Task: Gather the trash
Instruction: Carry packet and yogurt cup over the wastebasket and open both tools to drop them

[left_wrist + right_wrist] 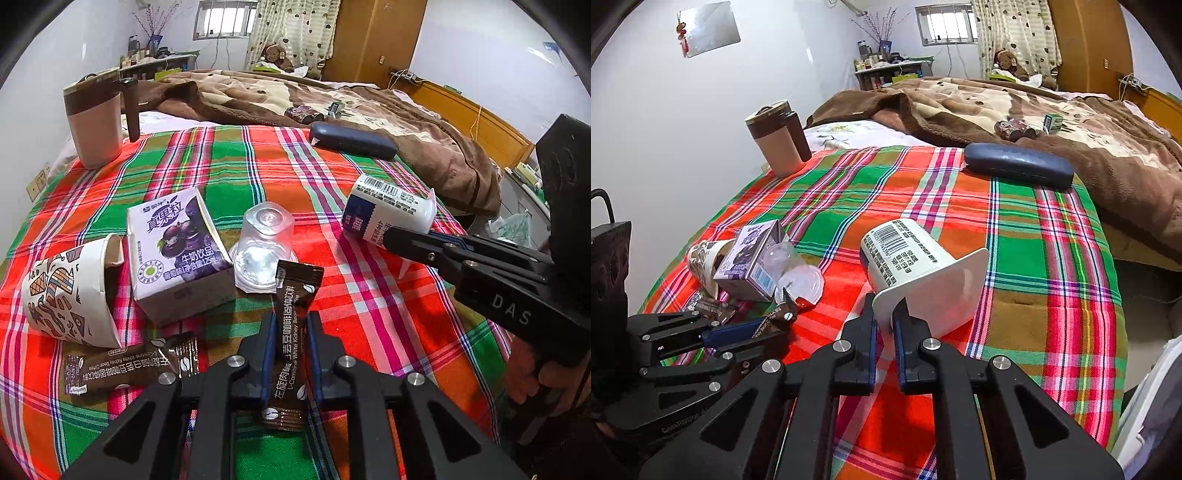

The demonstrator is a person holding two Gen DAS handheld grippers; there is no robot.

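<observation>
The left tool (289, 345) is clamped on a dark brown coffee sachet (291, 343), its long axis running straight out between the fingers. Right of it, the right tool (884, 325) pinches the flared rim of a white plastic yogurt cup (912, 269), lying tipped on the plaid cloth (1034, 295).

A woven plaid cloth (221, 177) covers the surface, matt. The brown coffee sachet (291, 332) is glossy foil-like film; the yogurt cup (908, 258) smooth white plastic; the milk carton (177, 247) printed paperboard; upper right, a fleecy brown blanket (424, 122).
</observation>
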